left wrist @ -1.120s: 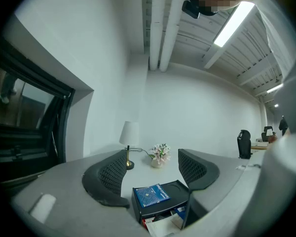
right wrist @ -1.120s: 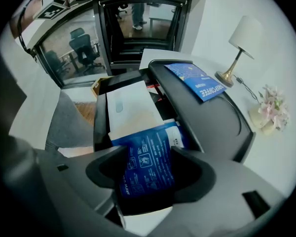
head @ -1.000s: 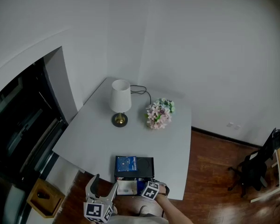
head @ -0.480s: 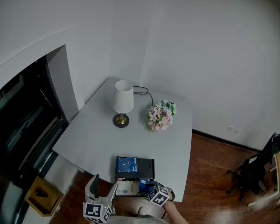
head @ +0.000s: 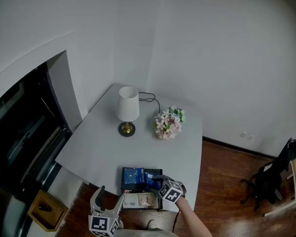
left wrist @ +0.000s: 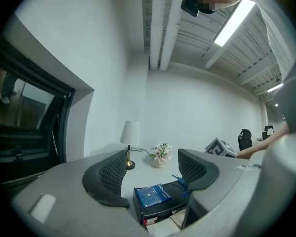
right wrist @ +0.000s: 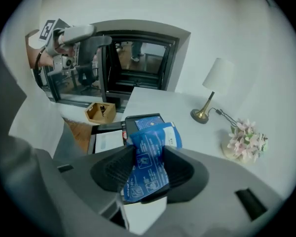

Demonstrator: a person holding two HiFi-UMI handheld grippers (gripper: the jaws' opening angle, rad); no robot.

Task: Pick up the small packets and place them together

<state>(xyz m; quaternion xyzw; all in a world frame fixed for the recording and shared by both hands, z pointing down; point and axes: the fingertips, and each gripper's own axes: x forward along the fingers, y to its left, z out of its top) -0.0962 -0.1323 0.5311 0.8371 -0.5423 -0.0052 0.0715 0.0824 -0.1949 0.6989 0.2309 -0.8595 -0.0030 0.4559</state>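
The right gripper (right wrist: 149,151) pinches a blue packet (right wrist: 160,135) between its pads. Its jaws have just been closing, and the packet is between them, a little bent, with its upper part standing out beyond the tips. In the head view this gripper (head: 155,183) hangs over the dark box (head: 135,174) with the blue top, near the front edge of the surface (head: 103,147). So the packet is in the air and, as far as I can see, rests on nothing. The left gripper (left wrist: 150,164) has its jaws spread with nothing between them; it is low at the front edge and takes no part.

Just in front of the box, at the very edge of the surface, lie some pale packets (head: 138,200), flat and close to each other.

I judge that the picking of this packet is done and the carrying is in hand. The next move calls for bringing the blue packet down to the pale packets and opening the jaws only when it touches them or lies just beside them. The place is narrow, between the box and the edge, so the gripper should come down steeply and release low, otherwise the packet may slide off. The lamp (head: 127,107) and the flowers (head: 168,123) are well apart and are not in the way.
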